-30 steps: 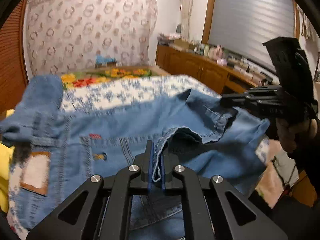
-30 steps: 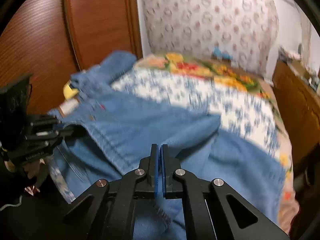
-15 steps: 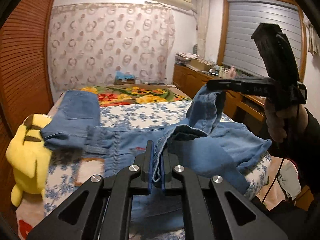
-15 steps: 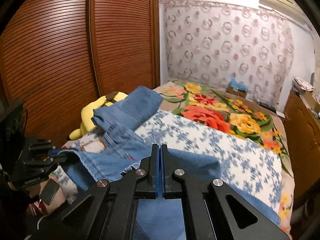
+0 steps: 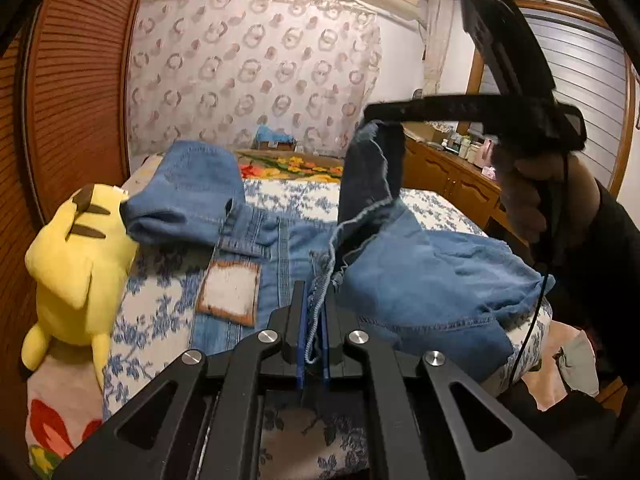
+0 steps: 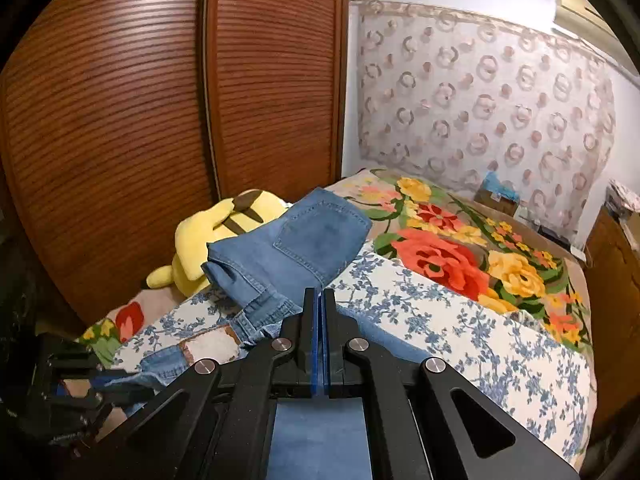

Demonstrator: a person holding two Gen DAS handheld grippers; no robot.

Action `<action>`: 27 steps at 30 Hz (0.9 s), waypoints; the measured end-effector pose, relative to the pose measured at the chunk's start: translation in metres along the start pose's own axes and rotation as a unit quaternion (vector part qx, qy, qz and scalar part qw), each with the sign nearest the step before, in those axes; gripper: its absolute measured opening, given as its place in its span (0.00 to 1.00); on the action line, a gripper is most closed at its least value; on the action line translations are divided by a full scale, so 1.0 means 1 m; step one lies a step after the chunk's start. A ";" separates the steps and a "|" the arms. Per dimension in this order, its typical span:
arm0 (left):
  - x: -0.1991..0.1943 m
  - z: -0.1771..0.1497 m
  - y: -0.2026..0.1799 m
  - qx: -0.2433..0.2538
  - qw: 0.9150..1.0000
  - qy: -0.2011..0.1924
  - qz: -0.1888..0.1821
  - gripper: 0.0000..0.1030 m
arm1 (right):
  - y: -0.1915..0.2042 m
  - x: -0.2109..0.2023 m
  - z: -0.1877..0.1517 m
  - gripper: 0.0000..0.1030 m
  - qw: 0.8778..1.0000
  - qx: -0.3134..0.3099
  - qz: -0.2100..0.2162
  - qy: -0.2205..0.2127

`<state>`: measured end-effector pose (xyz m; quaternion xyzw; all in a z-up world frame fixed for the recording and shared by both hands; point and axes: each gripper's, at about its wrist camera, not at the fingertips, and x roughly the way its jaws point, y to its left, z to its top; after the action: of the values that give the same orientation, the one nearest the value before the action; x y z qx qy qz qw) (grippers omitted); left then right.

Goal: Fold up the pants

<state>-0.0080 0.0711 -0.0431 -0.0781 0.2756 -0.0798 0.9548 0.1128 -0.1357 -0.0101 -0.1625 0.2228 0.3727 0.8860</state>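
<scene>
Lifting the jeans (image 5: 420, 280) off the bed's (image 6: 460, 320) near edge, both grippers pinching denim: left gripper (image 5: 312, 320) on a frayed hem, right gripper (image 6: 320, 320) higher. Next I'd guess carry both hems toward the waistband by the Pikachu plush (image 5: 76, 248), keeping them level.

Home bedroom, floral bedspread (image 6: 460, 264), louvred wardrobe doors (image 6: 160, 120), plush toy (image 5: 76, 256)

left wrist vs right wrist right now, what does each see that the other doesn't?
Left wrist only: the right gripper lifting a blue denim hem, and the wooden sideboard.
Right wrist only: the big red and yellow flowers on the floral blanket.
Both: blue denim pants with the white waistband patch, the yellow plush toy, the blue-flowered white bedsheet, and the ring-patterned curtain.
</scene>
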 end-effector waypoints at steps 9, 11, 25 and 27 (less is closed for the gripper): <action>-0.004 -0.009 0.005 -0.005 1.000 0.012 0.006 0.07 | 0.013 0.029 0.020 0.01 1.000 -0.021 0.005 0.018; -0.002 -0.011 0.009 -0.009 1.000 0.015 0.010 0.06 | 0.016 0.035 0.023 0.01 0.999 -0.027 0.007 0.022; 0.014 -0.027 0.029 -0.027 0.997 0.053 0.057 0.22 | 0.031 0.109 0.029 0.01 0.997 -0.030 0.005 0.072; 0.014 -0.028 0.030 -0.029 0.997 0.053 0.056 0.30 | 0.033 0.110 0.031 0.01 0.997 -0.028 0.007 0.070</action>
<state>-0.0085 0.0946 -0.0792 -0.0862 0.3318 -0.0222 0.9391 0.1657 -0.0349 -0.0450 -0.2118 0.2750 0.3723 0.8608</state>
